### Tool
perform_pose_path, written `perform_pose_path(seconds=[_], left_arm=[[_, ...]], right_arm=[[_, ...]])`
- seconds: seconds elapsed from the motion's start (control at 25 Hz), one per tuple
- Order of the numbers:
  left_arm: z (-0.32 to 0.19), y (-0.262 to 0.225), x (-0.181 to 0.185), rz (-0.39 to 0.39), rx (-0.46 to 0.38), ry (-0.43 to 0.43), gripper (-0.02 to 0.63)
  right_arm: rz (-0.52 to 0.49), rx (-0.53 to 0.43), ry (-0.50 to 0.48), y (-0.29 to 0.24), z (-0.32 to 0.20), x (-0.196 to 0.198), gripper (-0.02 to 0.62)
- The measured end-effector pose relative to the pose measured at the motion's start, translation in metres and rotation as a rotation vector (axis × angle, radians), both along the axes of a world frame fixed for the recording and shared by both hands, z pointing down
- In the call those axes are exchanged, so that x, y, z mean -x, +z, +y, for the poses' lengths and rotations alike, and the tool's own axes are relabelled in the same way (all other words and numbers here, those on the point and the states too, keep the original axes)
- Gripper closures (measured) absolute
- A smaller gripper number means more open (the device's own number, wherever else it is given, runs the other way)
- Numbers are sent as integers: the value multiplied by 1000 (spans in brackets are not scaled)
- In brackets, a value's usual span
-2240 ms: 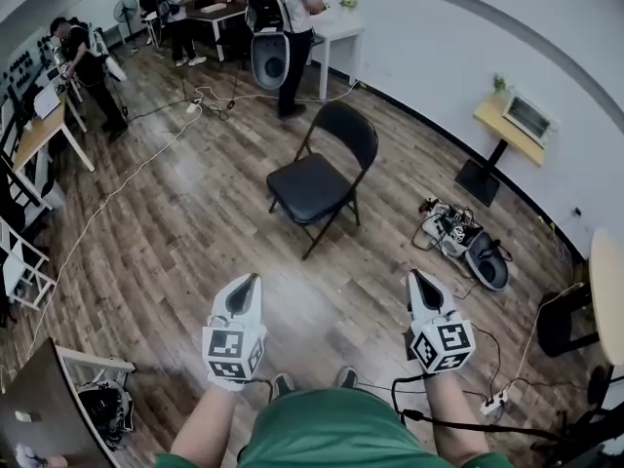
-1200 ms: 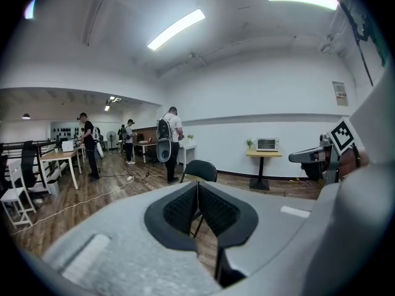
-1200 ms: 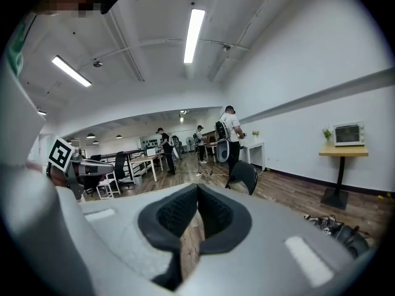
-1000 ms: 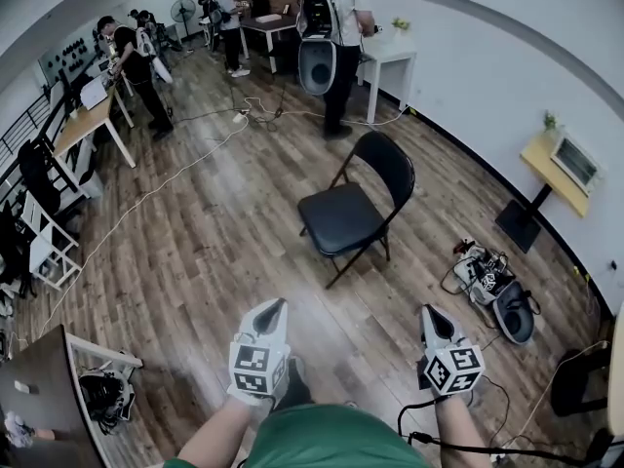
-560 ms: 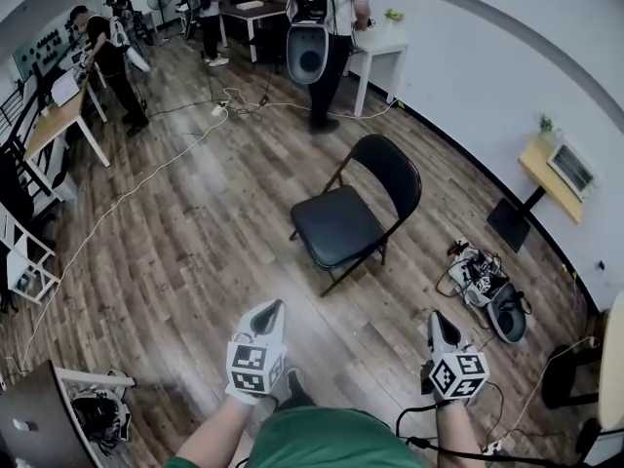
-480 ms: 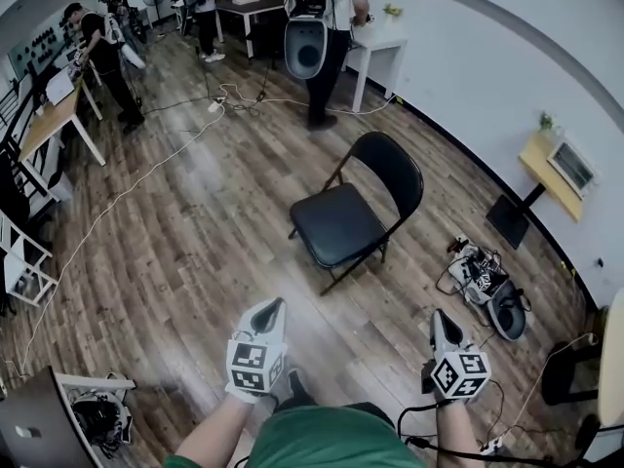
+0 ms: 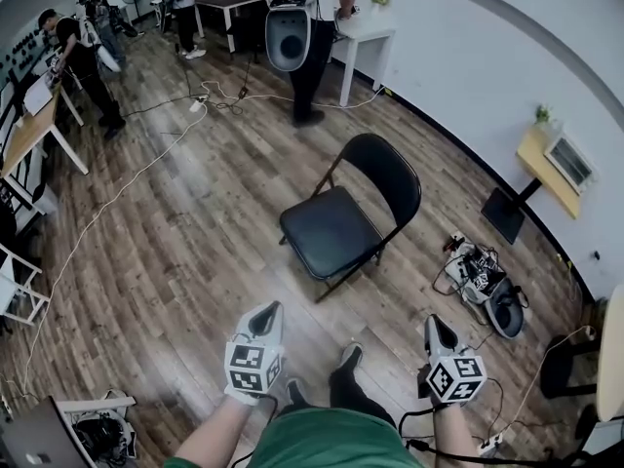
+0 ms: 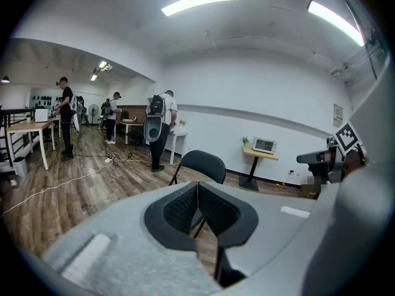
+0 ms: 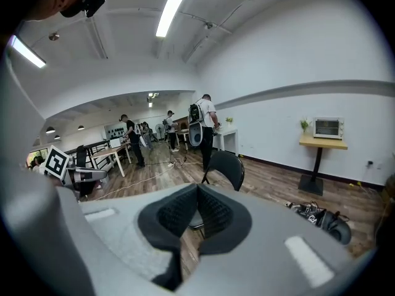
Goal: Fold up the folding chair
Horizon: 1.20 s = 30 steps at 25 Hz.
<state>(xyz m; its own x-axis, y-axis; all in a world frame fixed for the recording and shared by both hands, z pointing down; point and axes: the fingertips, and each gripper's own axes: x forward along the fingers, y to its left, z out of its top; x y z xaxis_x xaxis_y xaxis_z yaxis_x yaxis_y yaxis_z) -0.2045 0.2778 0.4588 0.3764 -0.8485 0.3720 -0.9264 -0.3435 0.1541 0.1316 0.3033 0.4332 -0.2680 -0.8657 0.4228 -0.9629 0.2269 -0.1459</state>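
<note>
The wooden floor [image 7: 175,261] is wide and mostly bare, with cables trailing across it toward the far desks. The black folding chair [image 7: 346,217] stands fully open near the floor's right-hand edge, not far from the white wall. Its seat is level and its curved backrest is on the side nearer the wall. Beyond it a person carrying a backpack [image 7: 302,27] stands by a white desk, well apart from the chair. A heap of cabled gear [image 7: 483,286] lies on the floor just right of the chair's legs.

The left claw [image 7: 269,309] and the right claw [image 7: 433,324] hang low in front of the person, both closed tight with nothing between the pads, and well short of the chair.

This looks like the approach, with no folding begun. To do it well, both claws should probably open before arriving. One could then take the backrest's top edge to steady the frame while the other lifts the seat's front edge, keeping clear of the hinges and the gear.
</note>
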Motion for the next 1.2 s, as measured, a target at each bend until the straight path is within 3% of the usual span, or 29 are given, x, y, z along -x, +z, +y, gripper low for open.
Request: perform_pose_path(seconds=[0.32,0.72,1.04,1.2], left_arm=[[-73,-4,-16,-46,2,-92,594],[-125,-6,-55,-1,31,-208,594],[-146,5,-48,-15,72,-251,594],[-171,22,-46,-27,75,-231,594]], right_arm=[[-53,-7,-68,9,-108,-24,592],[-102,12,-194,20,-211,-48,592],[-133,50,-169,43,-255,-69,592],[-113,63,-152,50,-274,-72,592]])
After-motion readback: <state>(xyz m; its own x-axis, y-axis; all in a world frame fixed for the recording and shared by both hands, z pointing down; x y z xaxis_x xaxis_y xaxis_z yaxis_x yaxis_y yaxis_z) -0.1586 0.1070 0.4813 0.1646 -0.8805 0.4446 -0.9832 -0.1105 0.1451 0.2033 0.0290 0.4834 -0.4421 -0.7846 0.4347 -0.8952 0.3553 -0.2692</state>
